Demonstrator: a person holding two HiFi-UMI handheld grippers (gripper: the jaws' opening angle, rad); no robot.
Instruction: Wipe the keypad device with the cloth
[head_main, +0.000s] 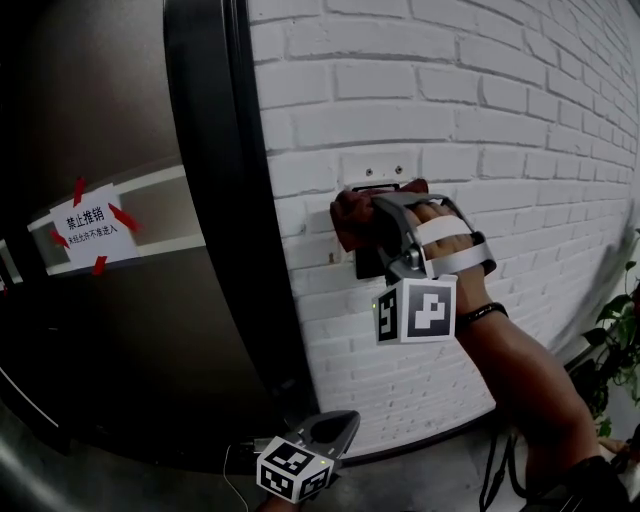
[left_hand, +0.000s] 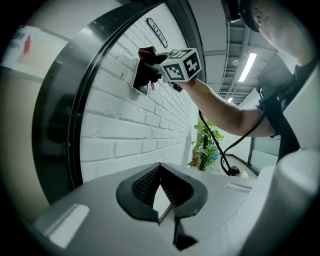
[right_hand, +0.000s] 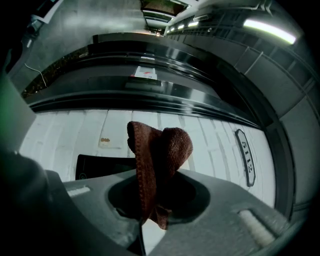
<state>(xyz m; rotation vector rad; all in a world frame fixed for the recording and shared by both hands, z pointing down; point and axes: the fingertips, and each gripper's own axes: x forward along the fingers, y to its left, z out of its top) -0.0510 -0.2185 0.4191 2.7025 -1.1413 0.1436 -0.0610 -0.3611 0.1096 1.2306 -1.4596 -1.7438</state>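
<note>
One cloth (right_hand: 162, 150) at keypad (right_hand: 100, 167), door (head_main: 120, 330) alongside

Bunched reddish-brown cloth (right_hand: 160, 160) over upper part of black wall-mounted keypad device (right_hand: 100, 167)

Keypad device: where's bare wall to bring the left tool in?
Bare white brick wall below the black keypad device and to its right. Tight: narrow strip toward the dark door frame; the right tool with its reddish-brown cloth crowds the device.

We face a white painted brick wall (head_main: 480, 120) beside a dark glossy door (head_main: 110, 340), which bears a white paper notice fixed with red tape (head_main: 92, 225). A green leafy plant (head_main: 618, 335) stands at the right, and a long ceiling strip light (left_hand: 247, 67) glows overhead.
</note>
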